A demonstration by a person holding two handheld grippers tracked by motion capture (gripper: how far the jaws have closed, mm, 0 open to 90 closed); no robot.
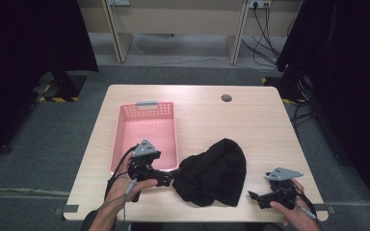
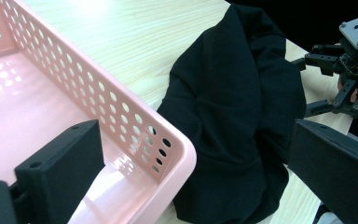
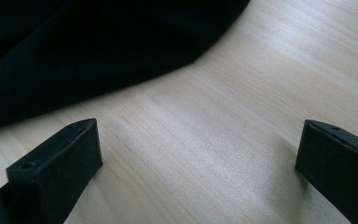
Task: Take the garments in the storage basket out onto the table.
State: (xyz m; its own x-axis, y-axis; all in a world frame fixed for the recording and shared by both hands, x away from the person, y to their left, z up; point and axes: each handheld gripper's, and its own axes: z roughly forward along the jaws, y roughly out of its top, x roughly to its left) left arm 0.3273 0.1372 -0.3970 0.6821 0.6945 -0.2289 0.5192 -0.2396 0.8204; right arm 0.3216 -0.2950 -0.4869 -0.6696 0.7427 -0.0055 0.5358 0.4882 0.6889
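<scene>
A crumpled black cloth [image 1: 213,172] lies on the near half of the light wooden table [image 1: 250,120], just right of a pink perforated basket [image 1: 145,111] that sits on the table's left side with a grey handle on its far rim. The left gripper [image 1: 166,177], held in the person's left hand [image 1: 127,185], hovers at the basket's near right corner and reaches toward the cloth's left edge; in the left gripper view its jaws stand spread wide, one over the inside of the basket [image 2: 121,105], the other beyond the cloth [image 2: 235,107], so that the basket's corner and the bunched fabric lie between them, with nothing pinched. The right gripper [image 1: 256,197] rests low near the table's near right corner, just right of the cloth and apart from it; in the right gripper view its jaws are also wide apart over bare wood [image 3: 223,140], with the cloth's dark edge [image 3: 98,51] lying a little ahead. A small dark round cap [image 1: 226,98] sits in the tabletop near the far edge.
</scene>
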